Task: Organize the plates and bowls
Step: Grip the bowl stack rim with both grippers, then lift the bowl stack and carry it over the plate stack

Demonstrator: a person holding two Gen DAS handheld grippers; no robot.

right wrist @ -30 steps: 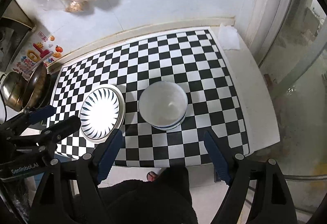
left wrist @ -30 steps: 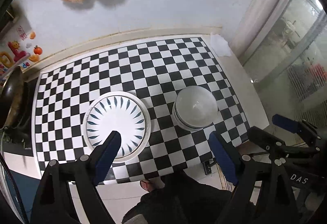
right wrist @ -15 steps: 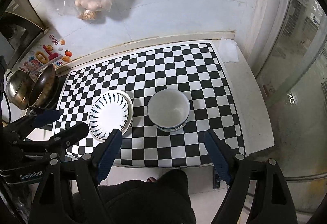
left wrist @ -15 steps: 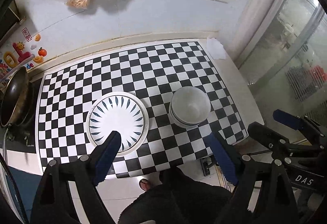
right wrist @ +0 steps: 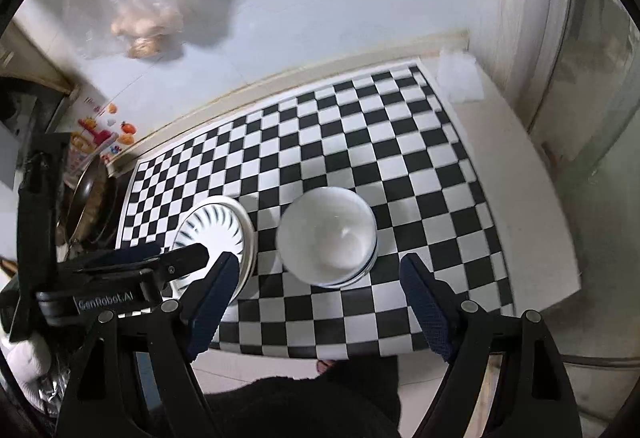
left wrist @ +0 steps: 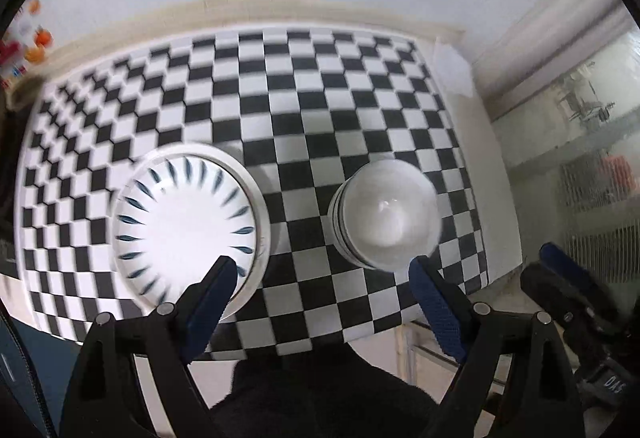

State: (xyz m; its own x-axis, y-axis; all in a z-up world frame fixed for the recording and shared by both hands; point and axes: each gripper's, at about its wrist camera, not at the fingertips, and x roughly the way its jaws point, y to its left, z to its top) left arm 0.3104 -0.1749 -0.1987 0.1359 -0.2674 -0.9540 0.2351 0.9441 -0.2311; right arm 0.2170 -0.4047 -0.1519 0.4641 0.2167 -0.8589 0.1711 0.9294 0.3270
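Both your left gripper (left wrist: 318, 284) and right gripper (right wrist: 316, 282) hang spread wide and empty above the checkered mat (left wrist: 304, 86). The plates (left wrist: 188, 222) sit lower left, the bowls (left wrist: 386, 214) lower right. Pinch a rim off-centre and the stack may slide. "GenRobot.AI" reads at the right view's lower left.

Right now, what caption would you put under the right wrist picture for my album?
Open right gripper hovering over stacked white bowls beside striped plates on a checkered counter.
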